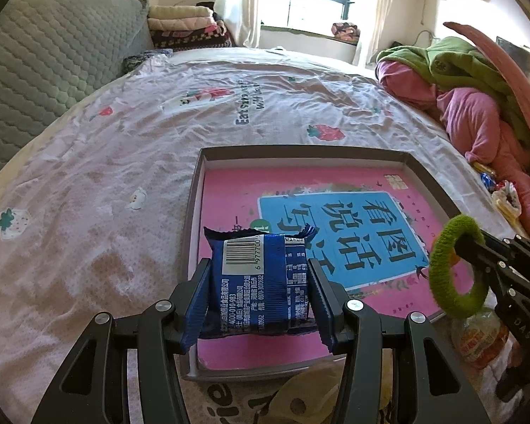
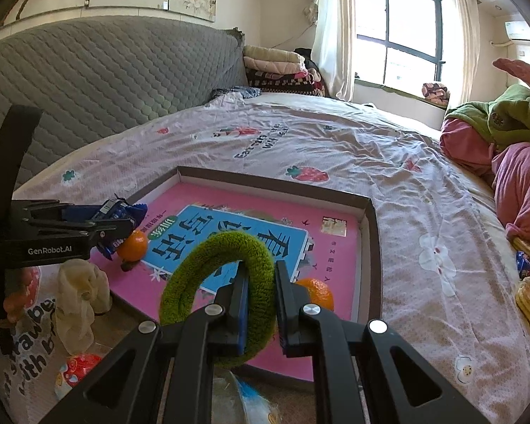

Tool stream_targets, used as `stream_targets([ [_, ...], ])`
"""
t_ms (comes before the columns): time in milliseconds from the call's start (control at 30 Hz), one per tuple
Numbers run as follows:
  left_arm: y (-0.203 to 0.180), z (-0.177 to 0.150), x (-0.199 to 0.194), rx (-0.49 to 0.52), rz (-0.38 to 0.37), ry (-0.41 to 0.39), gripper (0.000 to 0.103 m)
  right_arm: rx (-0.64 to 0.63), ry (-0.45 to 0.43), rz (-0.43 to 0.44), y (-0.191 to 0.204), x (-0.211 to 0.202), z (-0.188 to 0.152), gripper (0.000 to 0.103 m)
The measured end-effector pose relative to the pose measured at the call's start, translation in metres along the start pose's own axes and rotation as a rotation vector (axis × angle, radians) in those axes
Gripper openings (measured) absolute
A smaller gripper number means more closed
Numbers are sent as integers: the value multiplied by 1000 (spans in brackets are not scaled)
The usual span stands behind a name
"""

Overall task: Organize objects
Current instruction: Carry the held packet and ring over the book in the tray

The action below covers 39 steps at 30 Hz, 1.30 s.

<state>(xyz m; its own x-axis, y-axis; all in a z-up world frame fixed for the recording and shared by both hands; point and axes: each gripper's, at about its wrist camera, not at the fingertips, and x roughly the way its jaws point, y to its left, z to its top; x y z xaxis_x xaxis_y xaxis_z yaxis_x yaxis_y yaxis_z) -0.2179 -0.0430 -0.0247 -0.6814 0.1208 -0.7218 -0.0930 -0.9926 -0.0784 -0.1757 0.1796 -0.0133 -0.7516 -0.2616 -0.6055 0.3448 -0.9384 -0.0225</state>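
Over the tray point(image 1: 194, 190), the left gripper point(image 1: 259, 282) grasps a snack packet point(image 1: 254, 275) and the right gripper point(image 2: 261, 304) clamps a green hair tie point(image 2: 208, 261), both apparently awaiting careful lowering and release.

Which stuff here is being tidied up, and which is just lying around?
Being tidied: blue snack packet in left gripper, green hair ring in right gripper, box tray, oranges.

Lying around: folded blankets, clothes pile, headboard.

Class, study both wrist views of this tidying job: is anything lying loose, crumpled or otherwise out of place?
Yes. A crumpled cream cloth and a red-and-white packet lie loose on the bedsheet outside the shallow box. Two oranges sit in the box on the pink book. Clothes are heaped untidily at the bed's right edge.
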Motion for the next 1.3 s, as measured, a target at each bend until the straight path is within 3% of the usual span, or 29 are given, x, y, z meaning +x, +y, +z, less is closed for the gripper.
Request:
stream_targets([
  [600,17,2,7,-43,-1,9,54,1,22,-3,-3,5,-3,14],
  [900,10,-3,11,-19,-18,24,55,-21,62,-43,-4,12,-6,14],
  [1300,10,-4,11,-30,-26,27,55,34,51,-98,-19,11,-8,14],
])
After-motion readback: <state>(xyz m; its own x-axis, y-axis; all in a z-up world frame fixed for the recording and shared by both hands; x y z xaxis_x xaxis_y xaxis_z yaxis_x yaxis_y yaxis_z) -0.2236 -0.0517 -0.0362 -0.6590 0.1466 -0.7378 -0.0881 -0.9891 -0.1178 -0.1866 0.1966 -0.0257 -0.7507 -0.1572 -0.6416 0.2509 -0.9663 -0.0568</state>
